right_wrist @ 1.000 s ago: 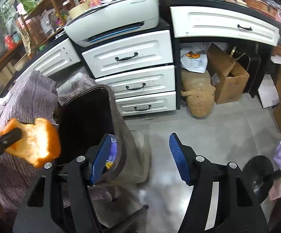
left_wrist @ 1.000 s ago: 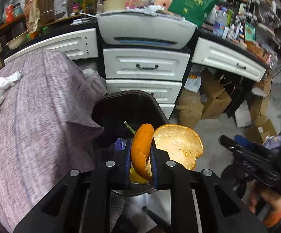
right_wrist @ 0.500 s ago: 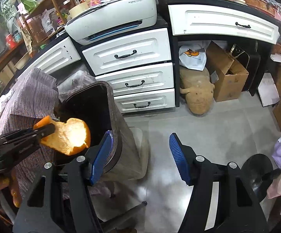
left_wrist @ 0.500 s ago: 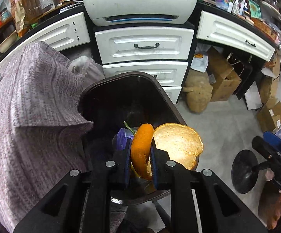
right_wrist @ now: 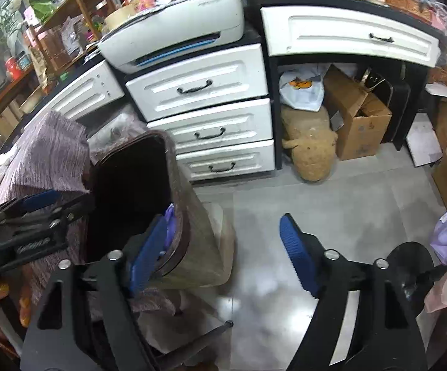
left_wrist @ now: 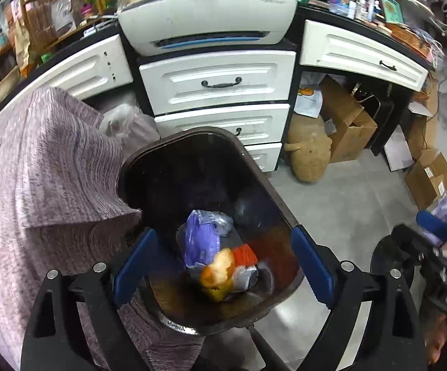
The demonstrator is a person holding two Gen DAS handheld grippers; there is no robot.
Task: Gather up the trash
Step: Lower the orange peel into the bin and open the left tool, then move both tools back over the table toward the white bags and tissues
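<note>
Over the dark bin [left_wrist: 256,167], which stands on the floor against the cloth-draped tabletop [left_wrist: 47,167] and in front of the white drawers [left_wrist: 217,83], the left tool [left_wrist: 222,264] hangs pointed steeply down with its blue pads spreading apart and nothing between them. The orange and yellow scrap [left_wrist: 219,273] shows as a blur low inside the bin beside a purple bag [left_wrist: 200,236], so I judge it to be dropping or just landing among the rubbish. The right tool [right_wrist: 220,247] waits off to the side over the grey floor [right_wrist: 331,198], its jaws also widening and empty, its inner pad just beside the bin's rim. To do this drop well, I would keep the left tool centred above the opening until the scrap has settled, so nothing clips the rim and bounces out. The pads should be fully parted before the hand lifts away, in case something sticky clings. Lifting straight up avoids snagging the cloth that hangs over the near corner of the bin.
</note>
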